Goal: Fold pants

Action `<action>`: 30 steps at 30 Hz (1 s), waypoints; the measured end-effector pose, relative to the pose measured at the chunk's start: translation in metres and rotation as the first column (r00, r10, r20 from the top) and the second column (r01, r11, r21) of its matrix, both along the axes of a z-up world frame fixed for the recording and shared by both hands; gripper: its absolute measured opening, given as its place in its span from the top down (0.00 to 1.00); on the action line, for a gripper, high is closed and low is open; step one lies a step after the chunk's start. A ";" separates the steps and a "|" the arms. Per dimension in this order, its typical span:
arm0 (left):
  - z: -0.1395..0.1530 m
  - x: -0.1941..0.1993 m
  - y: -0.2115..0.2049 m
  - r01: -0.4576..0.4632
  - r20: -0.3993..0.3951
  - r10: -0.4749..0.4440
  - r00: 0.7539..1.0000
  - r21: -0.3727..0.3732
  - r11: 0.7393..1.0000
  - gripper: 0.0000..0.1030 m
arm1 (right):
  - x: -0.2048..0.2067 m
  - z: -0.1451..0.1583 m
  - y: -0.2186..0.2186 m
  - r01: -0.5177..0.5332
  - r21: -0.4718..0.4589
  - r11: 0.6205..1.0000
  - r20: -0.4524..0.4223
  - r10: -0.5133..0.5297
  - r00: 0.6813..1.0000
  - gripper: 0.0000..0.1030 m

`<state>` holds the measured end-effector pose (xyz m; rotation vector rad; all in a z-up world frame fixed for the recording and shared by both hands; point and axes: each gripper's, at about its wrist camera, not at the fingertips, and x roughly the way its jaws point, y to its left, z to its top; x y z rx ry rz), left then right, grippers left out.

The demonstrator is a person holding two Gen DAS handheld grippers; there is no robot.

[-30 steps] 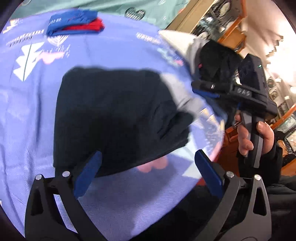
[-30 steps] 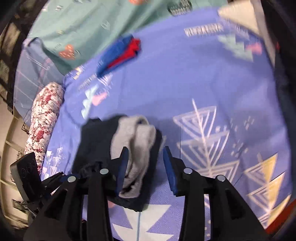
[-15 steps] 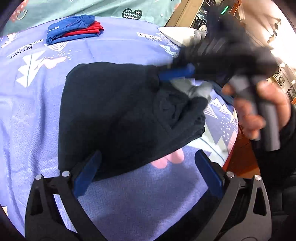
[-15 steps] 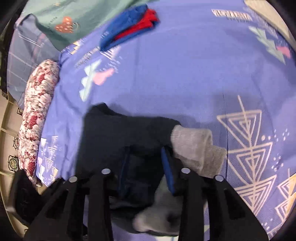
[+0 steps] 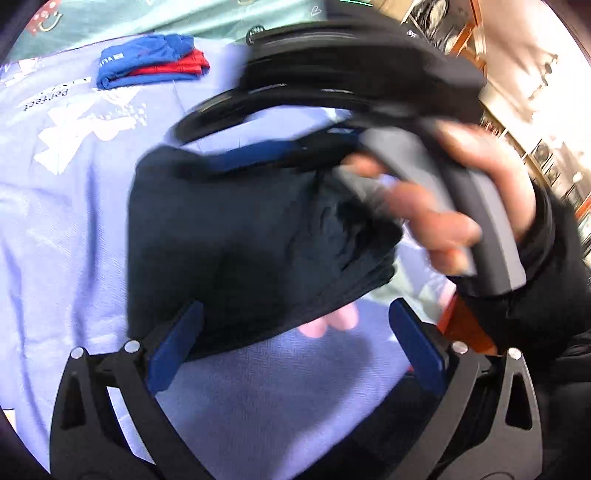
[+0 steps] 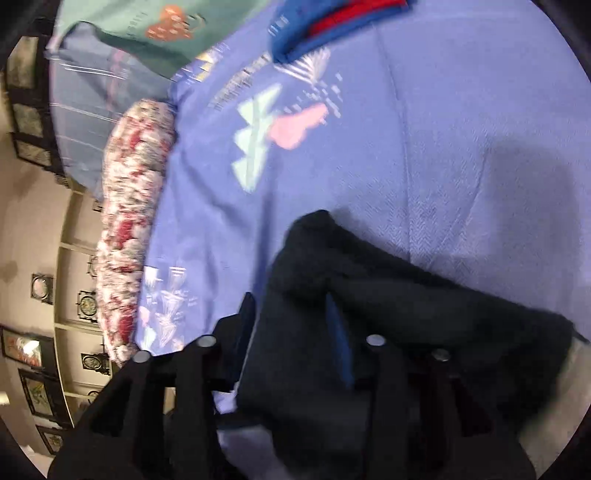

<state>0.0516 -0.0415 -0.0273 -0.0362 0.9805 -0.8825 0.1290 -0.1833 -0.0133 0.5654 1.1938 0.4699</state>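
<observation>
Left gripper (image 5: pixel 291 345) nearest in the left wrist view, jaws spread wide, blue pads (image 5: pixel 173 347) apart with nothing pinched; the left pad overlaps the near-left edge of the pants, contact unclear. Black pants (image 5: pixel 236 243) lie folded in a compact bundle on the purple printed bedsheet (image 5: pixel 66 229), just beyond the left gripper, a pink print patch of the sheet showing at the bundle's near edge. Right side of the bundle: a person's hand (image 5: pixel 461 206) in a dark sleeve (image 5: pixel 546 288) grips the grey handle of the right gripper (image 6: pixel 291 332), which reaches over the far edge of the pants, heavily blurred. In the right wrist view its jaws are opening, black pants (image 6: pixel 388 314) fabric sits between the two blue pads (image 6: pixel 341 347), the left pad at the bundle's left edge; whether the pads press on the fabric cannot be told. A bit of grey lining shows at the right end of the bundle. Farther off on the sheet, well apart from the pants, a folded blue and red garment stack (image 5: pixel 147 64). Far left, a red-and-white floral bolster (image 6: pixel 133 221) along the sheet edge; beyond, a green printed blanket (image 6: pixel 147 22).
</observation>
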 end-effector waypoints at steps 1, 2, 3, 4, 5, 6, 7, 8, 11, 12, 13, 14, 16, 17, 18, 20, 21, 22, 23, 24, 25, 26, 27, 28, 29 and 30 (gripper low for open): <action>0.011 0.002 0.008 -0.003 0.005 0.004 1.000 -0.033 0.999 0.02 | -0.011 0.017 -0.004 0.004 -0.006 1.000 0.050 -0.003 0.999 0.40; 0.022 0.004 0.018 -0.013 0.023 0.014 1.000 -0.059 0.998 0.02 | -0.027 0.036 -0.016 0.020 -0.031 0.999 0.108 -0.016 0.994 0.29; 0.029 0.007 0.025 -0.025 0.038 0.028 0.999 -0.065 0.998 0.02 | -0.038 0.048 -0.025 0.043 -0.059 0.997 0.146 -0.034 0.989 0.14; 0.035 0.013 0.035 -0.053 0.054 0.056 0.997 -0.058 0.997 0.02 | -0.058 0.066 -0.044 0.100 -0.109 0.989 0.196 -0.077 0.978 0.07; 0.036 0.023 0.043 -0.085 0.052 0.088 0.995 -0.047 0.995 0.02 | -0.075 0.077 -0.063 0.161 -0.139 0.977 0.230 -0.126 0.965 0.01; 0.034 0.032 0.047 -0.108 0.036 0.109 0.993 -0.038 0.993 0.02 | -0.087 0.080 -0.076 0.197 -0.148 0.969 0.245 -0.157 0.957 0.01; 0.026 0.048 0.052 -0.132 -0.012 0.132 0.991 -0.026 0.991 0.02 | -0.101 0.079 -0.096 0.230 -0.155 0.961 0.236 -0.190 0.953 0.01; 0.015 0.059 0.054 -0.140 -0.063 0.139 0.988 -0.014 0.990 0.02 | -0.109 0.072 -0.109 0.241 -0.155 0.958 0.202 -0.208 0.957 0.01; -0.013 0.084 0.041 -0.129 -0.127 0.135 0.983 0.051 0.990 0.02 | -0.122 0.030 -0.122 0.193 -0.160 0.968 0.051 -0.188 0.981 0.01; -0.021 0.089 0.027 -0.101 -0.128 0.112 0.985 0.092 0.991 0.02 | -0.124 0.020 -0.119 0.182 -0.148 0.972 0.036 -0.178 0.983 0.01; -0.026 0.092 0.022 -0.088 -0.134 0.102 0.986 0.107 0.990 0.02 | -0.123 0.006 -0.114 0.162 -0.108 0.981 0.021 -0.160 0.987 0.01; -0.032 0.095 0.016 -0.074 -0.155 0.091 0.984 0.113 0.991 0.02 | -0.120 -0.004 -0.108 0.141 -0.073 0.987 0.011 -0.141 0.990 0.01; -0.043 0.107 0.003 -0.061 -0.210 0.085 0.974 0.118 0.991 0.02 | -0.112 -0.018 -0.097 0.111 -0.050 0.993 -0.010 -0.111 0.994 0.01; -0.046 0.111 -0.001 -0.060 -0.203 0.084 0.976 0.124 0.991 0.02 | -0.105 -0.025 -0.089 0.092 -0.058 0.994 -0.025 -0.094 0.995 0.01; -0.047 0.114 -0.008 -0.051 -0.196 0.078 0.977 0.140 0.989 0.02 | -0.102 -0.027 -0.086 0.085 -0.065 0.994 -0.027 -0.087 0.996 0.01; -0.048 0.123 -0.020 -0.051 -0.185 0.084 0.979 0.175 0.983 0.02 | -0.091 -0.028 -0.075 0.065 -0.068 0.996 -0.021 -0.067 0.998 0.01; -0.049 0.121 -0.025 -0.052 -0.176 0.088 0.980 0.196 0.979 0.02 | -0.084 -0.029 -0.069 0.065 -0.071 0.995 -0.025 -0.066 0.997 0.01; -0.049 0.120 -0.030 -0.050 -0.166 0.086 0.982 0.213 0.976 0.02 | -0.080 -0.029 -0.064 0.053 -0.078 0.996 -0.027 -0.055 0.998 0.01; -0.049 0.117 -0.033 -0.049 -0.154 0.084 0.984 0.220 0.974 0.02 | -0.079 -0.030 -0.057 0.030 -0.088 0.996 -0.021 -0.032 0.999 0.01; -0.046 0.114 -0.036 -0.050 -0.141 0.082 0.987 0.220 0.974 0.05 | -0.079 -0.030 -0.055 0.008 -0.103 0.995 -0.004 -0.009 1.000 0.14; -0.041 0.110 -0.036 -0.057 -0.116 0.082 0.990 0.208 0.976 0.12 | -0.082 -0.029 -0.052 -0.010 -0.126 0.992 0.020 0.012 1.000 0.20; -0.037 0.108 -0.037 -0.059 -0.104 0.080 0.991 0.197 0.979 0.16 | -0.085 -0.027 -0.054 -0.012 -0.138 0.990 0.043 0.018 0.999 0.29; -0.032 0.106 -0.036 -0.059 -0.094 0.077 0.993 0.182 0.982 0.24 | -0.089 -0.024 -0.062 0.003 -0.117 0.993 0.063 0.004 0.998 0.40; -0.025 0.104 -0.034 -0.060 -0.090 0.075 0.993 0.162 0.985 0.28 | -0.091 -0.022 -0.067 0.017 -0.094 0.995 0.069 -0.011 0.998 0.44; -0.020 0.105 -0.032 -0.063 -0.095 0.077 0.993 0.140 0.988 0.28 | -0.093 -0.018 -0.072 0.032 -0.077 0.997 0.073 -0.026 0.997 0.48; -0.014 0.107 -0.031 -0.068 -0.099 0.080 0.992 0.116 0.991 0.30 | -0.094 -0.010 -0.074 0.041 -0.068 0.997 0.089 -0.035 0.995 0.50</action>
